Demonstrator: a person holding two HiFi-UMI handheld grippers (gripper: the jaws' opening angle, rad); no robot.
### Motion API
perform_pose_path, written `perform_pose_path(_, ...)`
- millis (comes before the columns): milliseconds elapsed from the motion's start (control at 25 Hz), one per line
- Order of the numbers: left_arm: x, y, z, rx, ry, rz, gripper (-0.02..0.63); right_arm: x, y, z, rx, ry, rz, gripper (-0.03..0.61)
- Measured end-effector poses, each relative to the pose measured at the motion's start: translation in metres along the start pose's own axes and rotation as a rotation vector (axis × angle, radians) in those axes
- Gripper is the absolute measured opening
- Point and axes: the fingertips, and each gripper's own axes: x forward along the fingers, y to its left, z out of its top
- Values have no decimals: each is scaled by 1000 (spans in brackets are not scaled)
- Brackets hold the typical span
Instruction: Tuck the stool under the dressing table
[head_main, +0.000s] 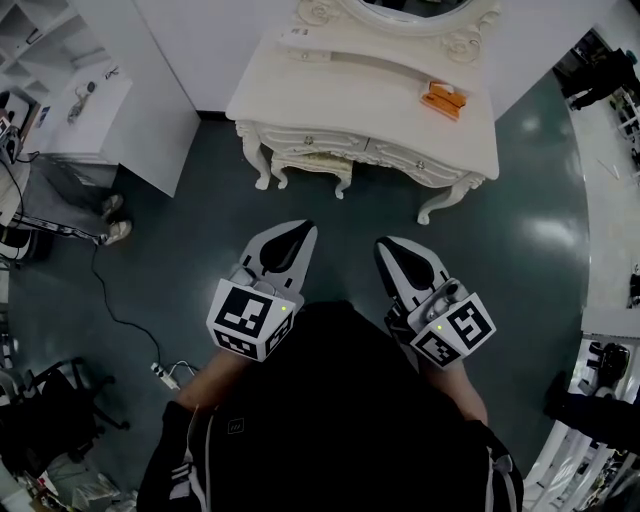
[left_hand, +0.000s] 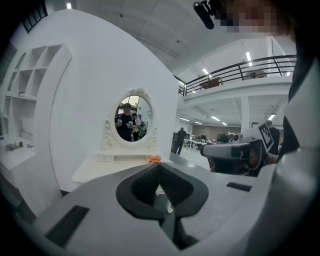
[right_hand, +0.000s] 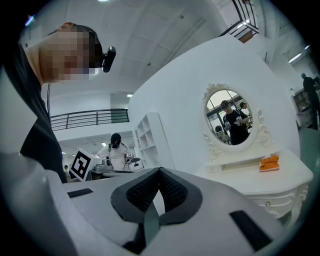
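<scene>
The cream dressing table (head_main: 300, 85) with its oval mirror stands against the white wall ahead. The matching stool (head_main: 312, 164) sits beneath the table's front edge; only its seat rim and two curved legs show. My left gripper (head_main: 302, 228) and right gripper (head_main: 384, 244) hover side by side over the dark green floor, well short of the stool, both shut with nothing between the jaws. In the left gripper view the shut jaws (left_hand: 160, 166) point at the table (left_hand: 110, 169) and mirror (left_hand: 132, 118). The right gripper view's shut jaws (right_hand: 160, 170) face the table (right_hand: 260, 179) from its left side.
An orange object (head_main: 443, 100) lies on the tabletop's right part. A white shelf unit (head_main: 95, 110) stands at the left, with someone's shoes (head_main: 113, 220) beside it. A cable and power strip (head_main: 162, 375) lie on the floor at lower left, near a black chair (head_main: 50, 415).
</scene>
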Motion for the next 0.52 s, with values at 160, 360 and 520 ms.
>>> perform_pose_path(160, -1, -2, -4, -6, 10, -1, 8, -3, -1, -4, 8, 10, -8, 19)
perform_pose_path(360, -1, -4, -10, -11, 27, 1, 8, -5, 0, -9, 19, 19, -10, 19)
perform_pose_path(520, 2, -8, -14, -16, 33, -2, 8, -9, -3, -13, 24, 19, -10, 19)
